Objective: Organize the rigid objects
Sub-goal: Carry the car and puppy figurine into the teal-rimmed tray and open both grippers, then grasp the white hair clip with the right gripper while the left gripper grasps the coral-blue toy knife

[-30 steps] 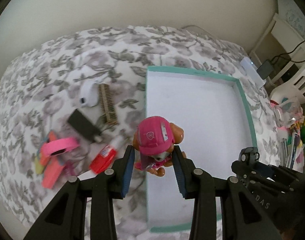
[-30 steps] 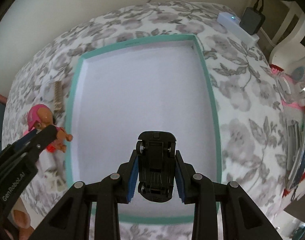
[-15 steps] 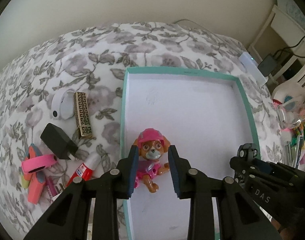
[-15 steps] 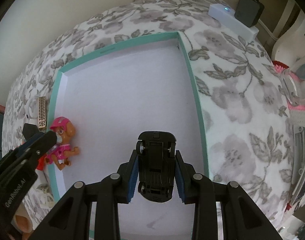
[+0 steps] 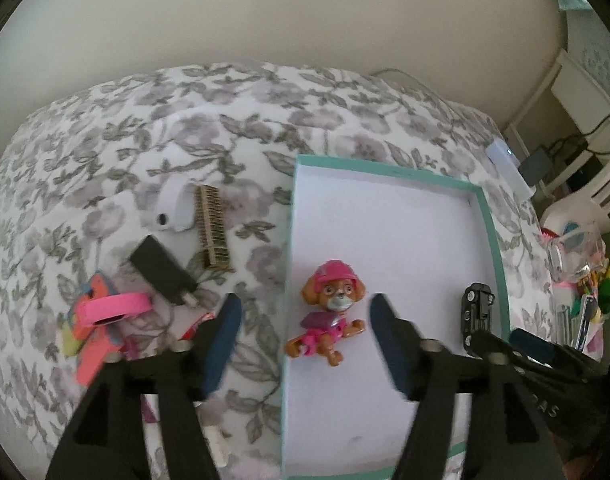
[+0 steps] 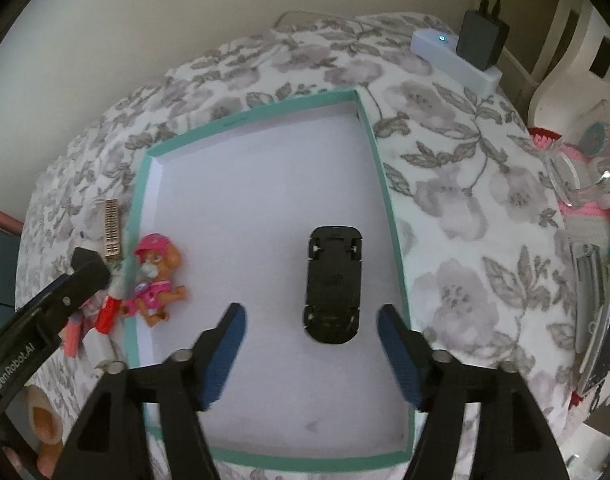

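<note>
A teal-rimmed white box (image 5: 295, 240) (image 6: 389, 208) lies on a floral bedspread. A pink puppy figure (image 5: 330, 314) (image 6: 155, 278) lies inside it by the left wall. A black toy car (image 6: 334, 284) (image 5: 476, 310) lies upside down inside by the right wall. My left gripper (image 5: 305, 322) is open, its fingers either side of the puppy and apart from it. My right gripper (image 6: 311, 330) is open, its fingers either side of the car's near end and not touching it.
Left of the box lie a gold patterned bar (image 5: 212, 232), a white case (image 5: 173, 210), a black charger (image 5: 161, 270), a pink band (image 5: 113, 308) and a red-capped tube (image 6: 107, 312). A white power strip (image 6: 453, 60) and cluttered containers (image 5: 577, 256) sit at the right.
Both grippers have opened and let go: the puppy now lies in the box by its left wall, the car by its right wall. Both grippers have drawn back slightly.
</note>
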`<state>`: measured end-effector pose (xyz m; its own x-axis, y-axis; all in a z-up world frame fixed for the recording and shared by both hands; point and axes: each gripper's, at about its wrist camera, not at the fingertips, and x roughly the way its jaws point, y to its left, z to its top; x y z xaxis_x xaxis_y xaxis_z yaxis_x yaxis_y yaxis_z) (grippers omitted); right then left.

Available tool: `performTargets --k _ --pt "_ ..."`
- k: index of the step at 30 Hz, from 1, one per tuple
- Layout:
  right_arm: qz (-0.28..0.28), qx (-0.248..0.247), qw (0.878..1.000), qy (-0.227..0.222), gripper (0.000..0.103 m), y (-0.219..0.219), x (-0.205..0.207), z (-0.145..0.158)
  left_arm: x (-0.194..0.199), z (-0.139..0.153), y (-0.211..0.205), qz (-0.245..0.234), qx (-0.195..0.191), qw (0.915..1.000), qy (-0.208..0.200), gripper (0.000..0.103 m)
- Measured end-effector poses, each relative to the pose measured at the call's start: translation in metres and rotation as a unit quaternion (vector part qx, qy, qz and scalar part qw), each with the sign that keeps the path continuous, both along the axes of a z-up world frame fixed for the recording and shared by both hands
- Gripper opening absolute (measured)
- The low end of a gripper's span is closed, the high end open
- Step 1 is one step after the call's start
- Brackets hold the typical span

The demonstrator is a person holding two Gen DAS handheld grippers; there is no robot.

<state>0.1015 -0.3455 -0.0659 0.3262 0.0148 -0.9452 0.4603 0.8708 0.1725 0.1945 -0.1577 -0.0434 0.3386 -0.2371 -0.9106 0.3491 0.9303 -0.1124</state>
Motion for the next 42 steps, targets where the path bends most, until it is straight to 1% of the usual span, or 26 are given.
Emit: performTargets --k 1,3,4,6,9,13,17,22,24,26,29,30,33,35,38,42 --pt "0.001 -0.002 1.000 -0.005 0.081 0.002 -0.003 0.004 -0.001 0.003 0.004 0.004 -0.003 1.0000 -0.002 0.078" --pt "0.005 -0.008 1.000 -0.011 0.085 0.009 -0.005 0.010 -0.004 0.009 0.013 0.011 -0.009 0.9999 -0.005 0.087" --pt "0.007 -0.010 1.000 -0.012 0.087 0.013 -0.006 0.012 -0.006 0.012 0.018 0.014 -0.011 0.9998 -0.008 0.089" --pt "0.009 -0.012 1.000 -0.017 0.093 0.020 -0.010 0.017 -0.010 0.016 0.026 0.020 -0.014 0.9996 -0.015 0.094" --pt "0.013 -0.017 0.999 -0.025 0.099 0.028 -0.016 0.025 -0.014 0.022 0.039 0.034 -0.014 0.9990 -0.024 0.099" --pt "0.016 -0.027 0.999 -0.031 0.103 0.040 -0.021 0.033 -0.017 0.027 0.059 0.048 -0.027 0.9981 -0.028 0.101" --pt "0.019 -0.033 0.998 -0.040 0.103 0.051 -0.023 0.044 -0.020 0.034 0.082 0.059 -0.030 0.9968 -0.044 0.103" --pt "0.043 -0.035 0.997 -0.050 0.103 0.080 -0.016 0.056 -0.015 0.047 0.124 0.084 -0.040 0.9934 -0.067 0.103" --pt "0.058 -0.039 0.996 -0.055 0.103 0.098 -0.009 0.059 -0.012 0.049 0.142 0.094 -0.031 0.9922 -0.075 0.103" --pt "0.073 -0.041 0.995 -0.056 0.103 0.115 -0.002 0.059 -0.009 0.047 0.157 0.097 -0.012 0.9927 -0.070 0.103" --pt "0.098 -0.029 0.993 -0.054 0.103 0.144 0.011 0.054 -0.004 0.039 0.181 0.105 0.018 0.9923 -0.063 0.103" --pt "0.105 -0.023 0.993 -0.052 0.103 0.154 0.015 0.051 -0.004 0.036 0.188 0.109 0.022 0.9919 -0.060 0.103" --pt "0.128 -0.018 0.991 -0.041 0.103 0.181 0.027 0.039 0.001 0.025 0.209 0.126 0.019 0.9912 -0.038 0.103" --pt "0.142 -0.017 0.989 -0.031 0.103 0.197 0.034 0.030 0.004 0.018 0.221 0.134 0.016 0.9904 -0.030 0.103" --pt "0.154 -0.008 0.988 -0.015 0.103 0.215 0.042 0.014 0.007 0.007 0.230 0.135 0.023 0.9903 -0.020 0.103" --pt "0.174 -0.009 0.985 0.014 0.103 0.235 0.047 -0.010 0.011 -0.010 0.234 0.132 0.020 0.9911 -0.003 0.103"
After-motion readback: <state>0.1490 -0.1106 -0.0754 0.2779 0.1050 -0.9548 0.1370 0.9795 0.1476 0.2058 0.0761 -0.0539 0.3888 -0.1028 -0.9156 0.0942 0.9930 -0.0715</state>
